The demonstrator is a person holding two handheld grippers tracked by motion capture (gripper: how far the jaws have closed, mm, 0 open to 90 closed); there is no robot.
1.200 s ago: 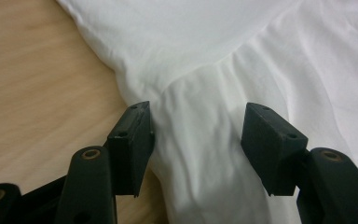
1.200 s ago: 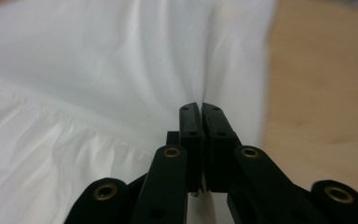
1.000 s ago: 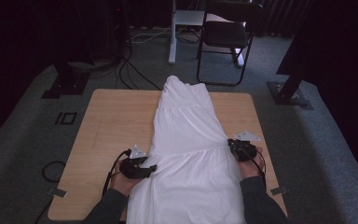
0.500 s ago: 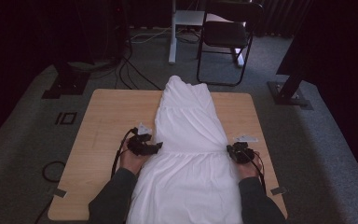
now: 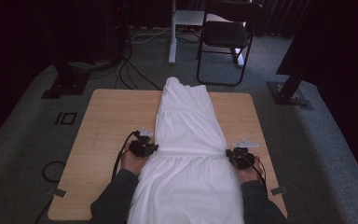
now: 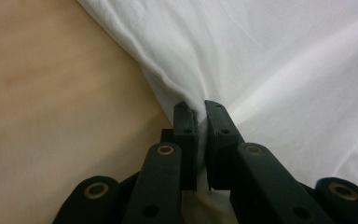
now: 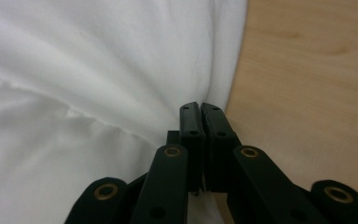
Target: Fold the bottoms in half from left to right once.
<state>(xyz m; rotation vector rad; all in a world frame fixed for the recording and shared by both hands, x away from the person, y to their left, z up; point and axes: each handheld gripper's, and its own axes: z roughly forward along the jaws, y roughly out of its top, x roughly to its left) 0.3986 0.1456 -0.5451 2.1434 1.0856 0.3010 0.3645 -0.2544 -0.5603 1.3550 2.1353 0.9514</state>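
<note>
Two tools, left tool (image 6: 200, 112) freshly pinching white garment (image 5: 189, 140), right tool (image 7: 200, 112) seemingly too, table (image 5: 107, 121), chair (image 5: 226, 37) beyond.

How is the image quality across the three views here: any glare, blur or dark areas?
High view: table evenly lit, the room behind nearly black; the white garment is bright, its folds readable. Left gripper view: left gripper sharp, cloth blown out at right, table softly blurred. Right gripper view: right gripper sharp, the near cloth soft, no glare.
</note>
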